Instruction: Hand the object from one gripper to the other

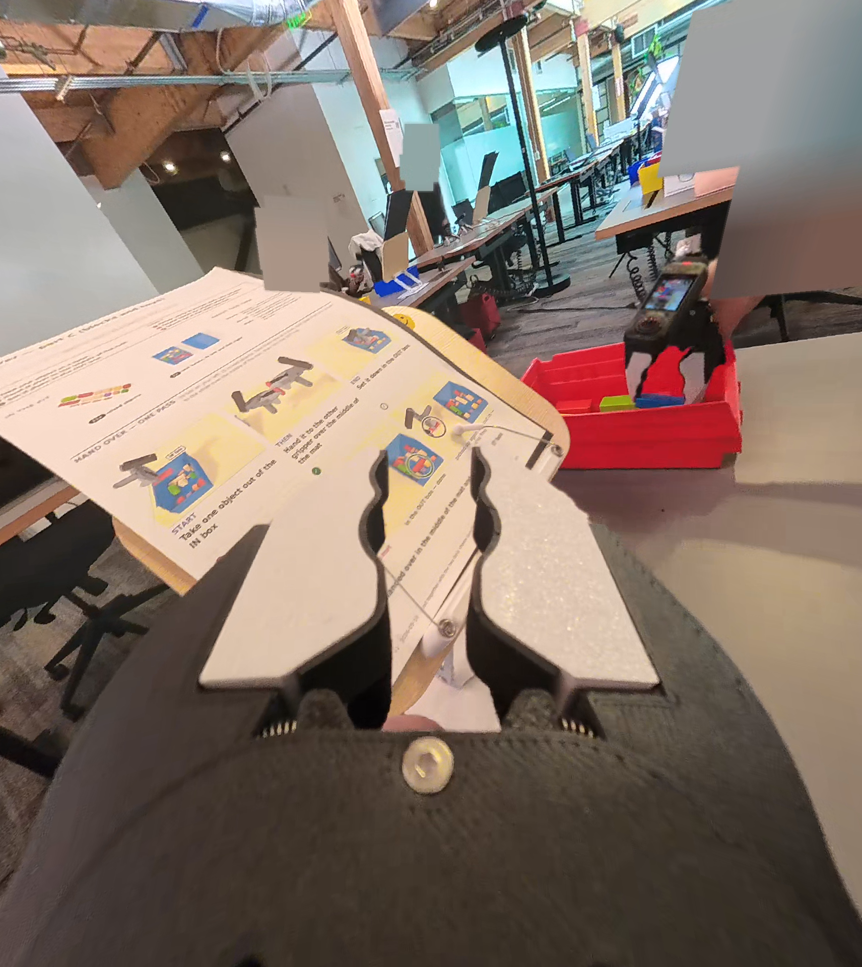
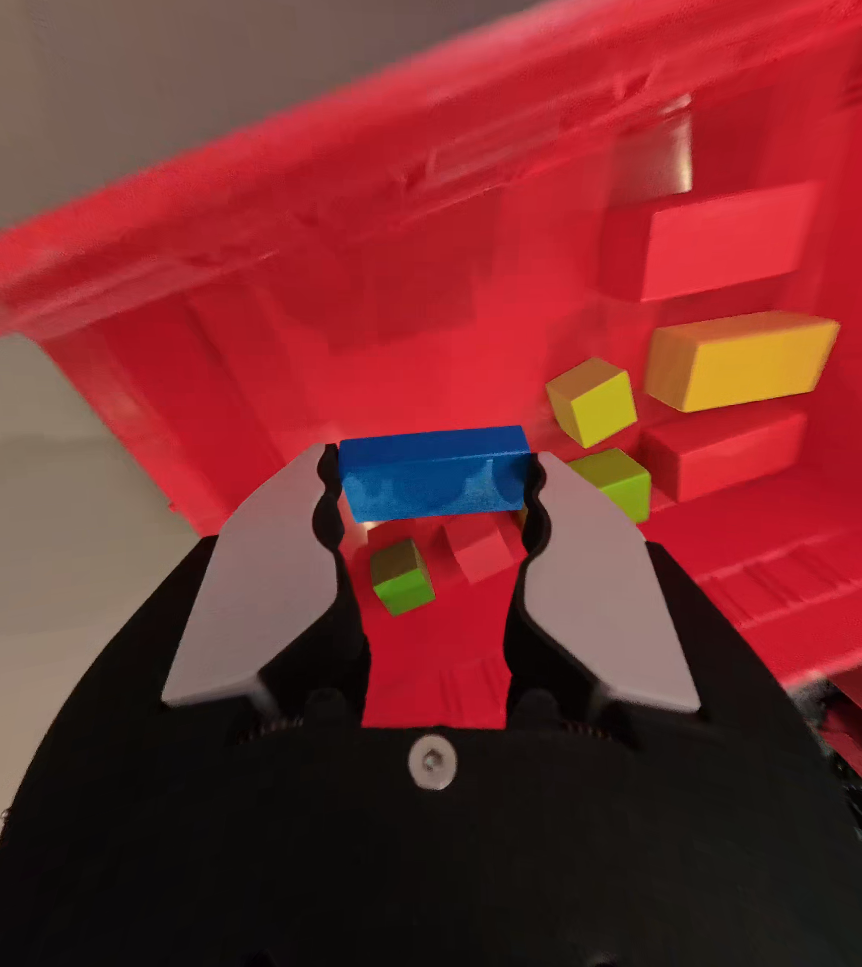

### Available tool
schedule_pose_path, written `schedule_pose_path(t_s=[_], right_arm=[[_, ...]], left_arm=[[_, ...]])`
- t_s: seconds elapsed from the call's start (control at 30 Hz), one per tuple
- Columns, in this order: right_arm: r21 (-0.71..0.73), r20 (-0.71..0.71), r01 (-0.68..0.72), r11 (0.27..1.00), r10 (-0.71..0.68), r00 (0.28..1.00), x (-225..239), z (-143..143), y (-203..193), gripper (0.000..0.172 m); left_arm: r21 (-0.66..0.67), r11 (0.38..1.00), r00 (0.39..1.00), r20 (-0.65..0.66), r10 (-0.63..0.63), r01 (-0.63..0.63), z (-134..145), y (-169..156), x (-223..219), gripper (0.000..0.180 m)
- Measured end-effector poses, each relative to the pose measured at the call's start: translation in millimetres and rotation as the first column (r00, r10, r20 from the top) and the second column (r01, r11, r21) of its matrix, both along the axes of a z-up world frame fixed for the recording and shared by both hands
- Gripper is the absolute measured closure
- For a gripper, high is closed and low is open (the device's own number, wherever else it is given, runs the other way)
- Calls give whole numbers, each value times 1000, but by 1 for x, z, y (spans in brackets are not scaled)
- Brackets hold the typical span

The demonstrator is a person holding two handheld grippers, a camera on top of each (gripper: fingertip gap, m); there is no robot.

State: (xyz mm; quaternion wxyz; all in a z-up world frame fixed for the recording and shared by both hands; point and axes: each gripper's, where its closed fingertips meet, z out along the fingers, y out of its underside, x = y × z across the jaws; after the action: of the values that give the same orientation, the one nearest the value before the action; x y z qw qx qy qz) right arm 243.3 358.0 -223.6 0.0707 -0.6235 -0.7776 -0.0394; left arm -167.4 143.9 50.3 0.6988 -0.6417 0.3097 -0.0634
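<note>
Early stage: the right tool (image 2: pixel 434 481) grips the blue block (image 2: pixel 434 473) endwise, just above the red bin (image 2: pixel 261 261). The left tool (image 1: pixel 428 486), part-open and empty, waits well apart; the handover remains.

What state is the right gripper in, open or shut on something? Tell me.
Shut on the blue block: the right gripper has a pad at each end of it, lifted above the other blocks in the red bin.
</note>
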Motion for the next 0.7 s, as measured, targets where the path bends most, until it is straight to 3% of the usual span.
schedule_pose_path(t_s=[0.23, 0.57, 0.7], right_arm=[[-76, 105, -4, 997, 12, 994, 12, -38, 18, 106], [-143, 133, 15, 990, 4, 991, 11, -43, 22, 105], [-135, 156, 32, 990, -11, 988, 14, -42, 20, 100]], left_arm=[[-31, 999, 999, -20, 41, -41, -11, 8, -14, 149], [-57, 996, 997, -50, 66, -68, -18, 10, -26, 146], [-122, 977, 978, -136, 159, -176, -29, 9, -54, 138]])
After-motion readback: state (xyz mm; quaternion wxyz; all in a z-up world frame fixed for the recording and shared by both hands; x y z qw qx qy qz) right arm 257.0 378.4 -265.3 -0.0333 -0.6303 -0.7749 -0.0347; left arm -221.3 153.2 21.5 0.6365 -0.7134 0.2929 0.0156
